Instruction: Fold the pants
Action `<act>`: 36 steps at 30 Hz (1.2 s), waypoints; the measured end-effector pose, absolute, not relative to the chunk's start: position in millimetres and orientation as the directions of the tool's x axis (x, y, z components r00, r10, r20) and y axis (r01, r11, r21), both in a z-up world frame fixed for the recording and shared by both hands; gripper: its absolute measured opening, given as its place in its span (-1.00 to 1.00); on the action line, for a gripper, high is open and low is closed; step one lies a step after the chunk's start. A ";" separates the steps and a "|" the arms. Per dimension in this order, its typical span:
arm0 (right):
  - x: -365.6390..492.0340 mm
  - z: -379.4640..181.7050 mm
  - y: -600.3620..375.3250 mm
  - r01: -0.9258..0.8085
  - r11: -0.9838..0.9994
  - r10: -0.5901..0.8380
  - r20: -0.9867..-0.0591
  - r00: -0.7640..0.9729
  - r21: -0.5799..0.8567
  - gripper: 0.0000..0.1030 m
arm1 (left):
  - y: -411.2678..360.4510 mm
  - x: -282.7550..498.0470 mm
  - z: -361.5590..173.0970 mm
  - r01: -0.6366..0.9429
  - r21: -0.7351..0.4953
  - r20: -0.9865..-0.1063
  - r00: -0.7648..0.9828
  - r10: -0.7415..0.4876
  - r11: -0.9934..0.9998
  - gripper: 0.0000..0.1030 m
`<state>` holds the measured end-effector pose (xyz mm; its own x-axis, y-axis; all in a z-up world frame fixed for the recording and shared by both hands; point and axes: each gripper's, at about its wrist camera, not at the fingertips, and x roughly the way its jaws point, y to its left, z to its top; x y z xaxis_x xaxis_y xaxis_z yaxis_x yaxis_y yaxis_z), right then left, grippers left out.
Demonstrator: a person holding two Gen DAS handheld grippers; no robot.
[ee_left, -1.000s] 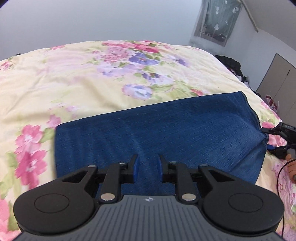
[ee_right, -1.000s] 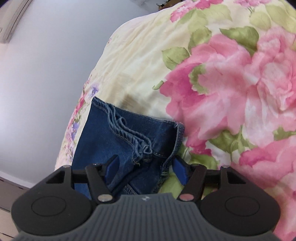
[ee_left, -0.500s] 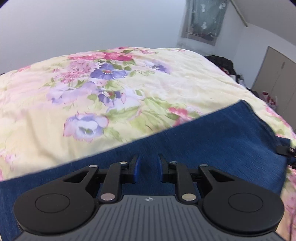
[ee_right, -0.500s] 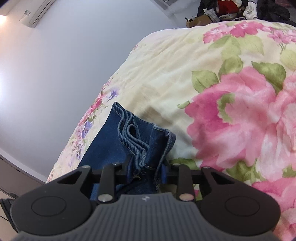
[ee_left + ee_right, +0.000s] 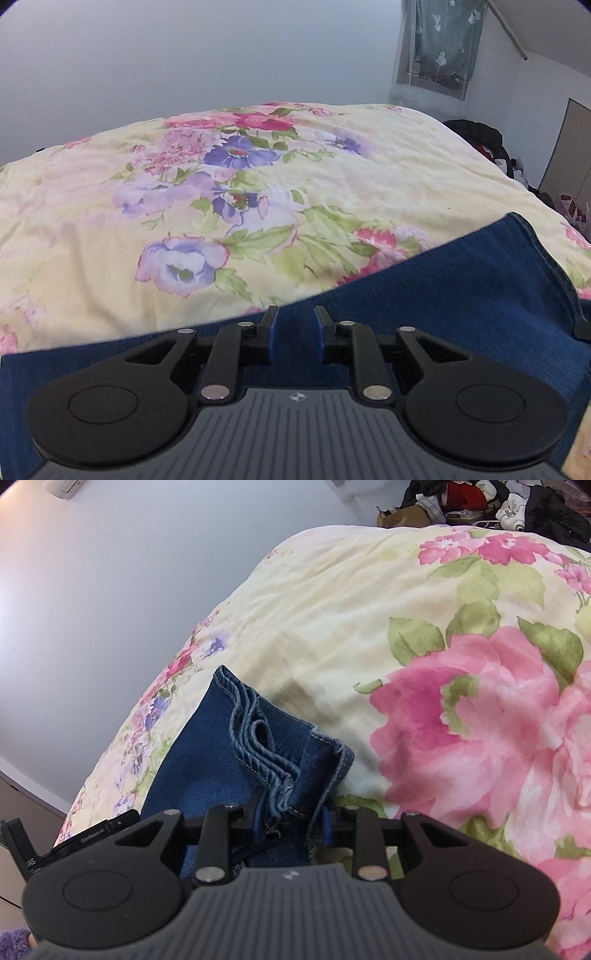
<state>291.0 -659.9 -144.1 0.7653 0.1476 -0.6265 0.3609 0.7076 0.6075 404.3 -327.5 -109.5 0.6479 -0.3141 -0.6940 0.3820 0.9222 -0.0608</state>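
Observation:
Dark blue denim pants point(image 5: 443, 295) lie folded on a floral bedspread point(image 5: 258, 192). In the left wrist view my left gripper point(image 5: 294, 325) sits low over the pants near their far edge, its blue-padded jaws a narrow gap apart with nothing between them. In the right wrist view my right gripper point(image 5: 291, 819) is shut on the bunched hems and seams at the end of the pants point(image 5: 236, 753), which rise a little off the bedspread point(image 5: 406, 664).
A plain wall stands behind the bed. A curtained window point(image 5: 439, 44) and a door point(image 5: 565, 147) are at the right. A pile of clothes point(image 5: 480, 502) lies beyond the bed's far edge. The left gripper's body point(image 5: 74, 845) shows at lower left.
My right gripper has closed on the end of the pants and lifted it slightly. My left gripper has moved forward toward the far edge of the pants.

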 end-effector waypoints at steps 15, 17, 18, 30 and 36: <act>296.4 -135.6 -644.8 0.459 0.708 0.055 -0.690 0.722 0.537 -0.53 | -322.1 301.1 -129.4 0.341 -0.155 -0.735 0.587 -0.339 0.927 -0.62; 297.4 -132.8 -642.6 0.464 0.716 0.045 -0.698 0.715 0.522 -0.53 | -318.8 300.4 -123.2 0.380 -0.159 -0.747 0.557 -0.363 0.911 -0.65; 297.6 -130.5 -641.5 0.465 0.720 0.040 -0.699 0.714 0.516 -0.54 | -314.2 301.2 -118.7 0.401 -0.170 -0.748 0.542 -0.382 0.900 -0.65; 300.8 -33.5 -583.0 0.340 0.837 -0.014 -0.604 0.797 0.429 -0.61 | -170.1 308.8 1.3 0.405 -0.027 -0.670 0.671 -0.317 0.914 -0.65; 311.3 21.5 -511.5 0.227 0.894 0.022 -0.545 0.838 0.385 -0.63 | -102.2 299.7 38.7 0.326 0.082 -0.643 0.739 -0.200 0.942 -0.64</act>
